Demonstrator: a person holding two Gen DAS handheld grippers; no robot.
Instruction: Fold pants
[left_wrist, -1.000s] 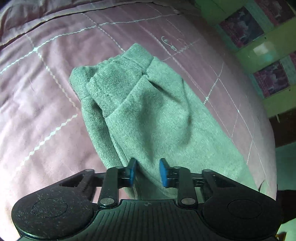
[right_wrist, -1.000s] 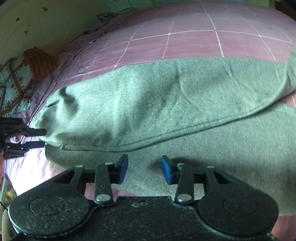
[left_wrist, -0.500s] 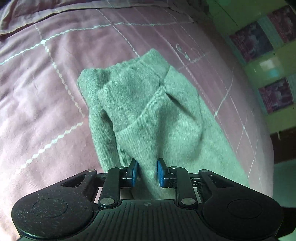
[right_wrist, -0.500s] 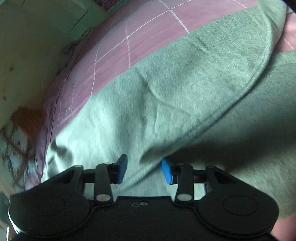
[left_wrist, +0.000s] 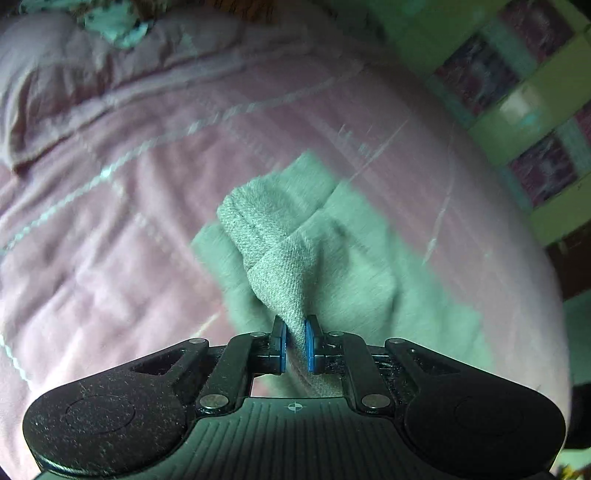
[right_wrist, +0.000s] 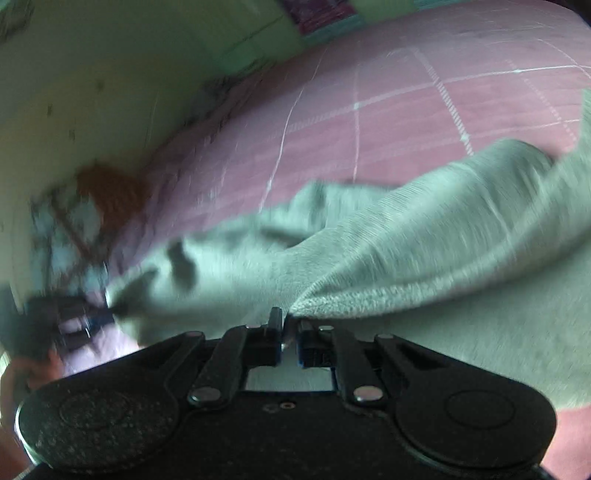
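1. The grey-green pants (left_wrist: 332, 251) lie on a pink quilted bedspread (left_wrist: 92, 229), partly lifted.
2. The left gripper (left_wrist: 295, 341) has just closed, pinching a fold near the ribbed waistband (left_wrist: 258, 218).
3. The right gripper (right_wrist: 290, 336) has just closed, clamping a hem edge (right_wrist: 369, 295).

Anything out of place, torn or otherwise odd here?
Nothing stands out. The pants lie bunched on the pink bedspread, no tears visible, with the left gripper and right gripper each shut on an edge. Both views are blurred.
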